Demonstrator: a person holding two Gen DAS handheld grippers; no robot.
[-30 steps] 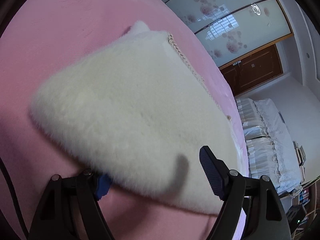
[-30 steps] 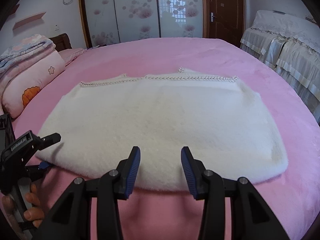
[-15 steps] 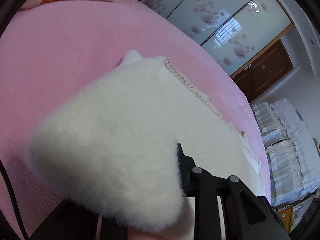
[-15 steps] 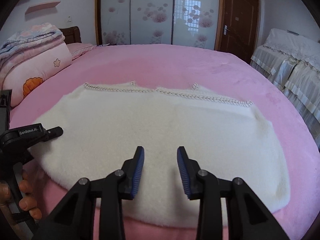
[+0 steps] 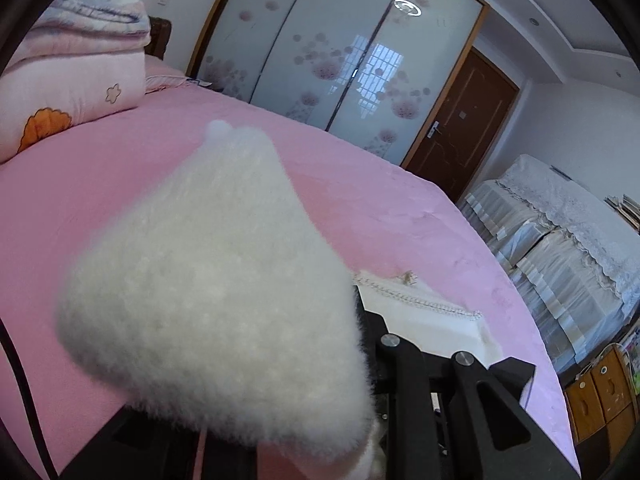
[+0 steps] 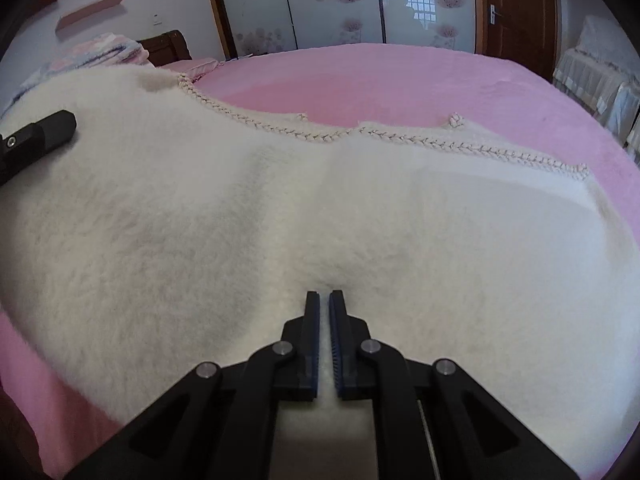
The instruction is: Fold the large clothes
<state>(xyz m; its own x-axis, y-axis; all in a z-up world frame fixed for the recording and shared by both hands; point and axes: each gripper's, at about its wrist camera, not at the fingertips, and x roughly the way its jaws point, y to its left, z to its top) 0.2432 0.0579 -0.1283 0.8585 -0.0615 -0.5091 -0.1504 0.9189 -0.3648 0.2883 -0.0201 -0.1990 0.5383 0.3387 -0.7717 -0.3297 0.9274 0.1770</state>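
Jaws of the right gripper (image 6: 324, 304) have just closed on the fluffy white garment (image 6: 280, 220) at six o'clock, while left gripper (image 5: 360, 360) jaws pinch its nine o'clock corner, lifted for folding over the pink bed (image 6: 400, 76).

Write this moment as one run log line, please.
left claw: shut on white fluffy garment, corner raised | right claw: closing on hem | surface: pink bed

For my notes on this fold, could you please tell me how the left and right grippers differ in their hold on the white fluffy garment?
The left gripper holds a side corner of the white fluffy garment raised off the pink bed; the right gripper pinches the middle of the near hem, low by the bed. The left's jaws are mostly buried in fleece; the right's show plainly, nearly touching, having just been closing. Both are shut on the garment.
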